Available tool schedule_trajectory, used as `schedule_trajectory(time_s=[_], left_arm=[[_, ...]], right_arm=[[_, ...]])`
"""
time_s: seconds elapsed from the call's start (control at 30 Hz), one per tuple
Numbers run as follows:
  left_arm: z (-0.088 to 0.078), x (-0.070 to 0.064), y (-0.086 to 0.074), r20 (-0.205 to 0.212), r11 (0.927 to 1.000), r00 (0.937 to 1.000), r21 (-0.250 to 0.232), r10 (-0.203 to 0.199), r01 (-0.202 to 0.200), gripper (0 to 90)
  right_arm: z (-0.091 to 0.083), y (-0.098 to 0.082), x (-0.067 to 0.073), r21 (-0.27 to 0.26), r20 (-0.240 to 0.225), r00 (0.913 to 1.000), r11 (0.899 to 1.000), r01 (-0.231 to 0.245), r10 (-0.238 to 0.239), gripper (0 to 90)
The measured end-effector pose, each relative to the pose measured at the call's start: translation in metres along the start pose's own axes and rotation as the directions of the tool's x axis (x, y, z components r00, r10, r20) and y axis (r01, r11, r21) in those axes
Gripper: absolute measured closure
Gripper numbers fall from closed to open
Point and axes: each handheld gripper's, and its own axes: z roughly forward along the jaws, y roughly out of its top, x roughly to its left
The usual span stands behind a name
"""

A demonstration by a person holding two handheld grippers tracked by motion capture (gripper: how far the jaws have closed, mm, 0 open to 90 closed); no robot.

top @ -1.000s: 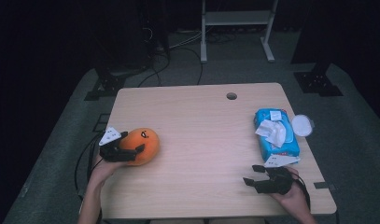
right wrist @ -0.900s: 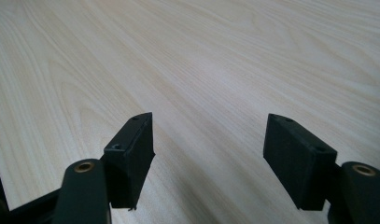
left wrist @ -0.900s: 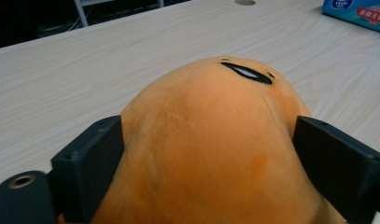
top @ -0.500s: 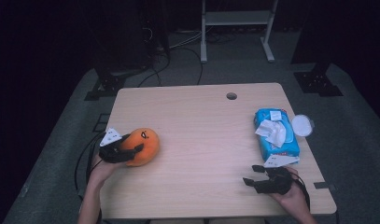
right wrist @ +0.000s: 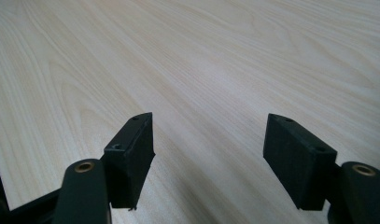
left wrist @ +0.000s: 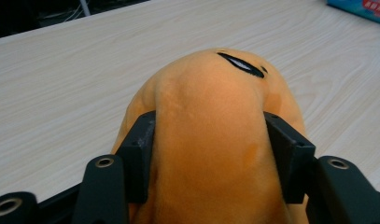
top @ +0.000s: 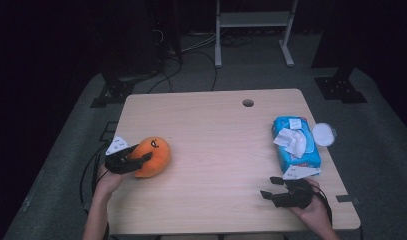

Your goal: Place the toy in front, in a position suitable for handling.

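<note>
Left gripper view: left tool [left wrist: 208, 149] has just clenched the orange plush [left wrist: 211, 121] (right tool [right wrist: 208, 158] gapes, empty).

My forearms are bare, with no sleeves showing. In each hand I carry a matte black two-jaw tool. My left gripper [top: 136, 160] has a pale grey three-cornered plate on top and a thin black cable trailing from its rear. My right gripper [top: 272, 187] carries a similar pale plate, and a dark cable loops around my wrist. Up close, each jaw is a flat black arm ending in a blocky rectangular pad [right wrist: 131, 151], with a round brass-coloured screw eyelet set at its base.
</note>
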Motion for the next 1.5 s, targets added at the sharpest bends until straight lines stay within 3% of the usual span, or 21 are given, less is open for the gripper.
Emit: schedule_trajectory(time_s=[0.1,0.3,0.53,0.73,0.87,1.0,1.13,1.3,1.43,1.5], left_arm=[[-0.001,0.0,0.002,0.005,0.9996,0.9997,-0.008,-0.025,0.025,43.6],[-0.003,0.001,0.003,0.015,0.9994,0.9996,-0.023,-0.025,0.025,44.4],[-0.008,-0.004,0.012,0.06,0.9956,0.9973,-0.081,-0.043,0.048,44.4],[-0.009,-0.023,0.029,0.122,0.99,0.9925,-0.138,-0.012,0.029,44.3],[0.001,-0.045,0.039,0.153,0.9913,0.9876,-0.13,0.037,-0.017,44.1],[0.015,-0.068,0.043,0.222,0.9919,0.9731,-0.122,0.063,-0.036,43.8],[0.03,-0.092,0.049,0.257,0.9918,0.9608,-0.1,0.103,-0.079,43.7],[0.049,-0.119,0.052,0.321,0.99,0.9376,-0.085,0.134,-0.112,43.5],[0.064,-0.136,0.049,0.332,0.9883,0.9312,-0.076,0.15,-0.132,43.4],[0.073,-0.146,0.046,0.358,0.9884,0.9215,-0.06,0.151,-0.139,43.2]], right_arm=[[0.0,0.0,0.0,-0.002,0.0,1.0,1.0,0.003,-0.003,32.3],[-0.001,0.0,0.0,-0.003,-0.001,1.0,1.0,0.002,-0.002,32.3],[0.0,0.0,0.0,-0.002,-0.002,1.0,1.0,0.003,-0.003,32.3],[0.0,0.0,0.0,-0.003,-0.001,1.0,1.0,0.004,-0.004,32.3],[0.0,0.0,0.0,-0.003,-0.001,1.0,1.0,0.003,-0.003,32.3],[-0.001,0.0,0.0,-0.002,0.0,1.0,1.0,0.001,-0.001,32.3],[-0.001,0.0,0.0,-0.007,0.0,1.0,1.0,0.002,-0.002,32.3],[-0.001,0.0,0.0,-0.003,0.002,1.0,1.0,0.002,-0.002,32.3],[-0.001,0.0,0.0,-0.004,0.004,1.0,1.0,0.003,-0.003,32.3],[-0.002,0.001,-0.001,-0.01,0.007,1.0,1.0,0.001,-0.001,32.4]])
